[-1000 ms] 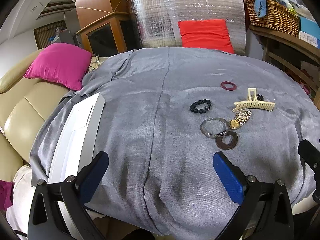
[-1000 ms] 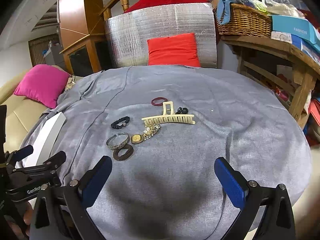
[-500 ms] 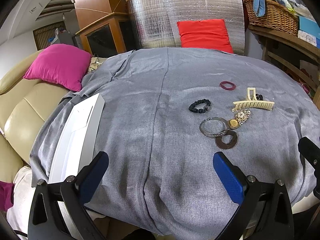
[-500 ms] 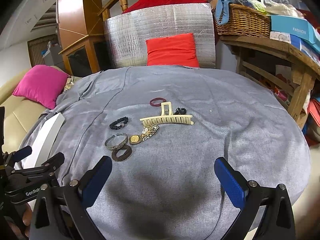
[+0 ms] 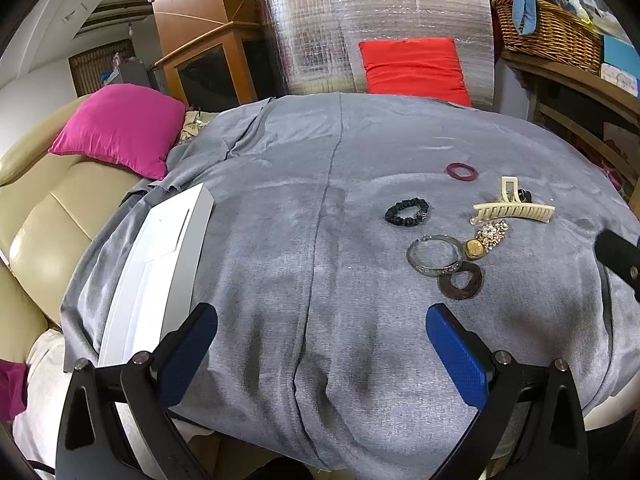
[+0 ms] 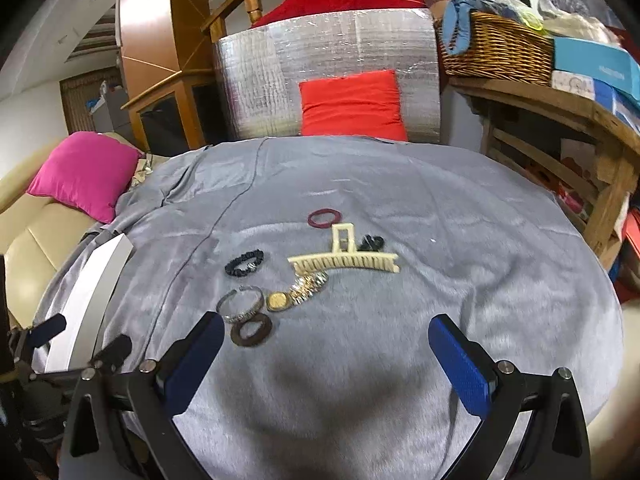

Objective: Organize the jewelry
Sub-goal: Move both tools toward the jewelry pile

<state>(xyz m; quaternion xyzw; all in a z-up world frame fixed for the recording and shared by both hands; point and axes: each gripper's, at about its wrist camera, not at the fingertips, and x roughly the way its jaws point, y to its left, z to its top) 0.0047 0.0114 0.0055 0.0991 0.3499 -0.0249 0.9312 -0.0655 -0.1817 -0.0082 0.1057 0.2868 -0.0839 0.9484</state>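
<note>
On a grey cloth lie a cream hair claw, a gold watch, a silver bangle, a brown ring, a black scrunchie, a maroon band and a small black clip. A white box lies at the cloth's left edge. My left gripper is open and empty, near the front edge. My right gripper is open and empty, just short of the jewelry.
A pink cushion rests on a beige sofa at left. A red cushion leans on a silver foil panel behind. A wooden shelf with a wicker basket stands at right.
Both grippers have shifted slightly; the right one has moved a little closer to the jewelry. Nothing was taken hold of.
</note>
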